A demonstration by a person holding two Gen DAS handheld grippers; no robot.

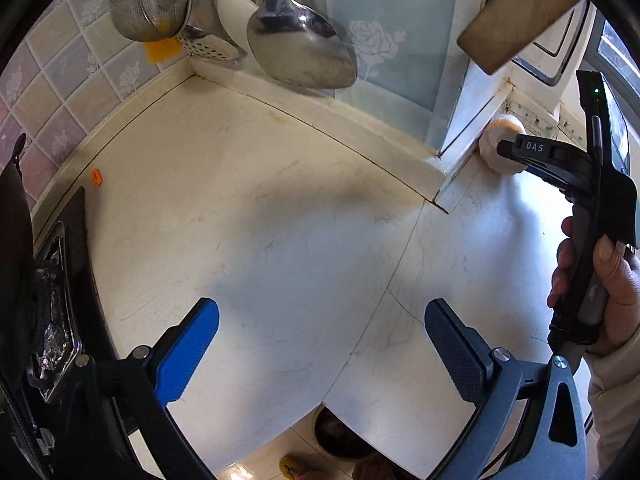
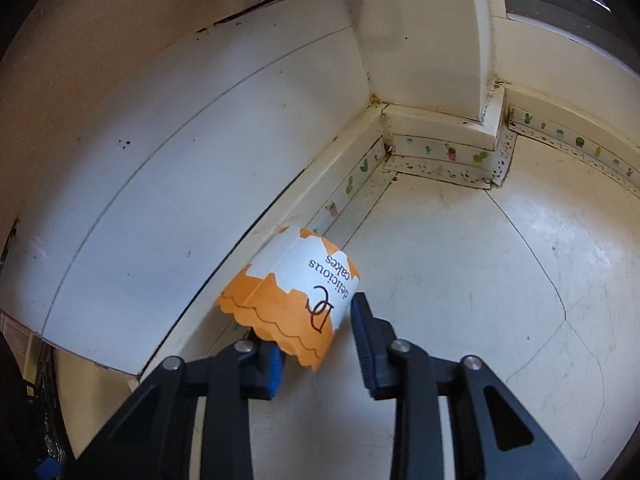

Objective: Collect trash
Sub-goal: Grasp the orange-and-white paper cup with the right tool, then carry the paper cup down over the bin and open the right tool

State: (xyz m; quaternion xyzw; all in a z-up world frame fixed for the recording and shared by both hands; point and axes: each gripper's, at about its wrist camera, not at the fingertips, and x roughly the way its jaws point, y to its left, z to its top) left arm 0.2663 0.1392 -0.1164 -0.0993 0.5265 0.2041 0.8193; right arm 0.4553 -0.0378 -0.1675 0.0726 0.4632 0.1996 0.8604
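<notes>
Against the wall ledge at the counter's far corner lies the cake wrapper [image 2: 292, 296], tipped on its side, its long axis running away from you toward the corner. Your right gripper [image 2: 316, 352] has its jaws pinched on the near scalloped rim. Your left gripper [image 1: 320, 352] hangs wide open over bare counter [image 1: 280, 200], well apart from it.

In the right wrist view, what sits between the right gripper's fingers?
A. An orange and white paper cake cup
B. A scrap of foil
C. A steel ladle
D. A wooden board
A: the paper cake cup, printed "delicious cakes", lies on its side on the counter between the fingers of the right gripper.
</notes>
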